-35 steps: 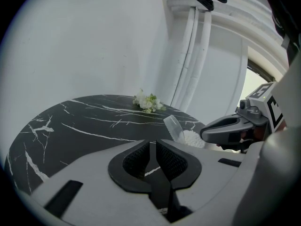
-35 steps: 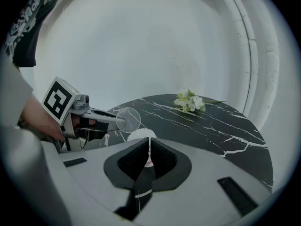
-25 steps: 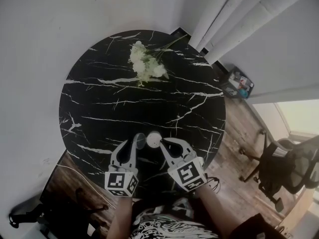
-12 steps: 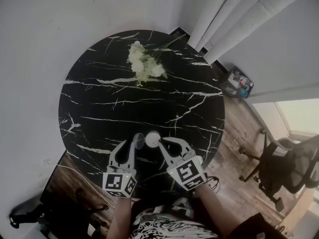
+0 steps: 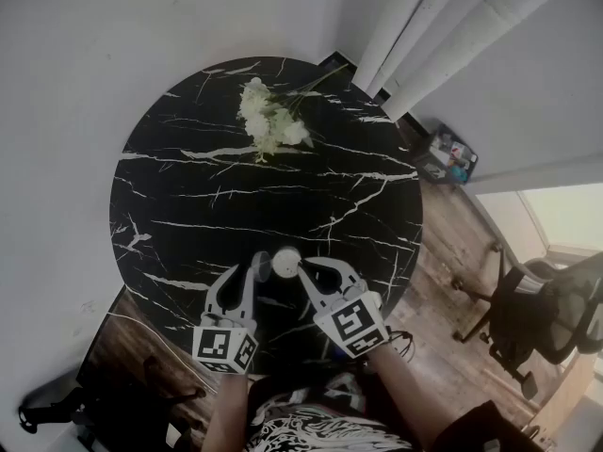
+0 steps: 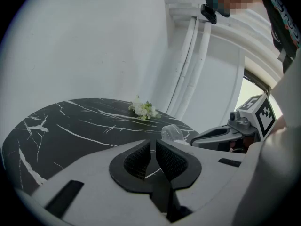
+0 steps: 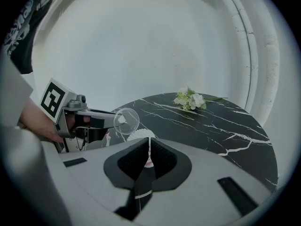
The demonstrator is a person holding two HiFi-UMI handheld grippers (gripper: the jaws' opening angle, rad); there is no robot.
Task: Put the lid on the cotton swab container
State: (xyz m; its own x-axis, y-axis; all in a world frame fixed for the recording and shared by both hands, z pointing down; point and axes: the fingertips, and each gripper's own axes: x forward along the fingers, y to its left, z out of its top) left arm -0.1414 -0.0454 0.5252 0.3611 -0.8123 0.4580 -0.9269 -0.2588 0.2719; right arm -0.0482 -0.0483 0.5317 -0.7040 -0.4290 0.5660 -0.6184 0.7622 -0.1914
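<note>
My left gripper (image 5: 252, 269) is shut on the edge of a clear round lid (image 5: 261, 265), which it holds upright above the near edge of the table. In the right gripper view the lid (image 7: 126, 120) shows at the tips of the left gripper (image 7: 114, 119). Just right of the lid, the cotton swab container (image 5: 286, 261), its open top full of white swabs (image 7: 139, 135), is pinched by its side in my right gripper (image 5: 303, 269). The lid and container are close together, and I cannot tell whether they touch. In the left gripper view, the container (image 6: 172, 133) appears clear, beyond the jaws.
The round black marble table (image 5: 188, 186) carries a bunch of white flowers (image 5: 271, 121) at its far side. A white wall and white pipes (image 5: 424, 45) stand behind. An office chair (image 5: 546, 318) is on the wood floor at the right.
Both grippers have drifted slightly to the left together, carrying the lid and the container. Their grips are unchanged.
</note>
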